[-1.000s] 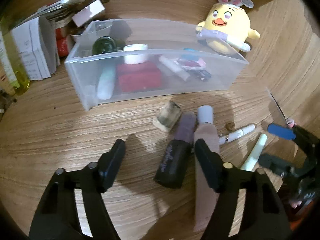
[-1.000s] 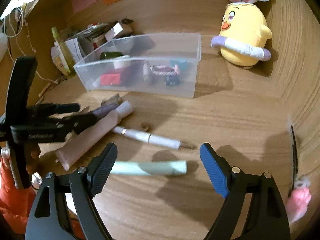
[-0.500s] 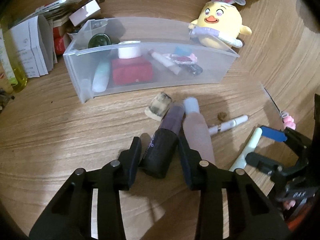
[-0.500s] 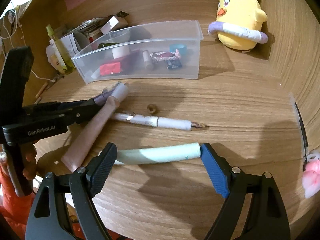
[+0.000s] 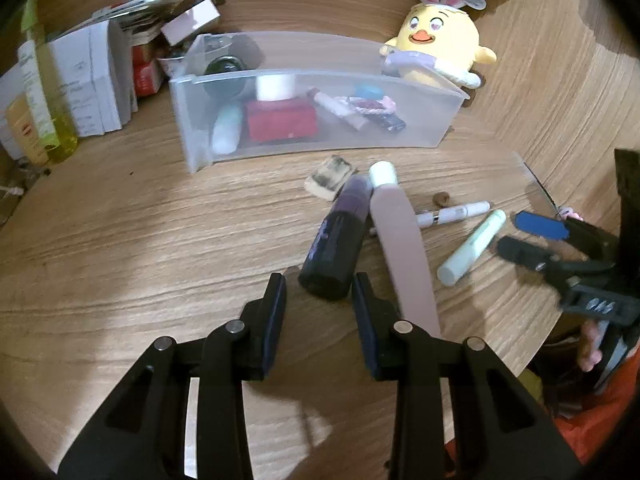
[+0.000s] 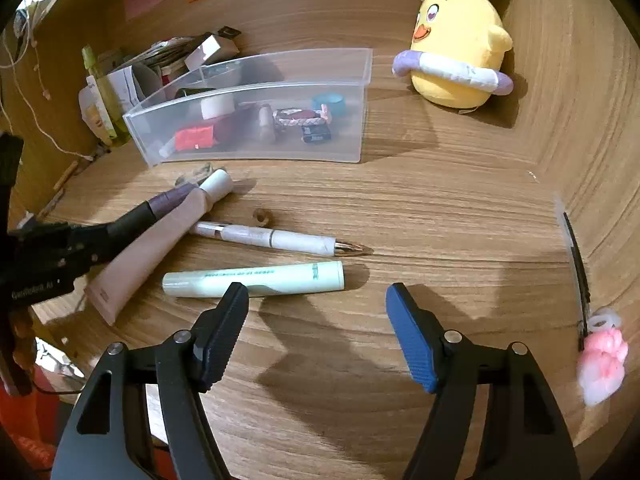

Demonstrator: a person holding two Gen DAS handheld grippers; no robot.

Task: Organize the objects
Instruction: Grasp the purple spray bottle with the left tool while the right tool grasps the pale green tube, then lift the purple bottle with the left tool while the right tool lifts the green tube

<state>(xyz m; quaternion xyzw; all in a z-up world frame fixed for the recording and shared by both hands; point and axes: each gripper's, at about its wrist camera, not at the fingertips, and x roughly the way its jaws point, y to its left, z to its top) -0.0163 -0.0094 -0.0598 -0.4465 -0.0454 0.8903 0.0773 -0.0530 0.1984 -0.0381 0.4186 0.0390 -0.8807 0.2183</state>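
Left tool (image 5: pixel 319 286): jaws parted but narrow, gripping nothing; the fingertips sit just short of the base of the dark bottle (image 5: pixel 338 236). The bottle lies flat on the surface (image 5: pixel 140 240), long axis running from the tool toward the bin (image 5: pixel 320 148), purple cap end pointing at the bin. The pink tube (image 5: pixel 400 240) lies alongside it, touching, white cap toward the bin.

Right tool (image 6: pixel 316 300): jaws wide apart, empty. The green tube (image 6: pixel 256 279) lies flat just ahead of its left finger, long axis crosswise to the fingers. The white pen (image 6: pixel 276 239) lies beyond, roughly parallel, gold tip pointing right.
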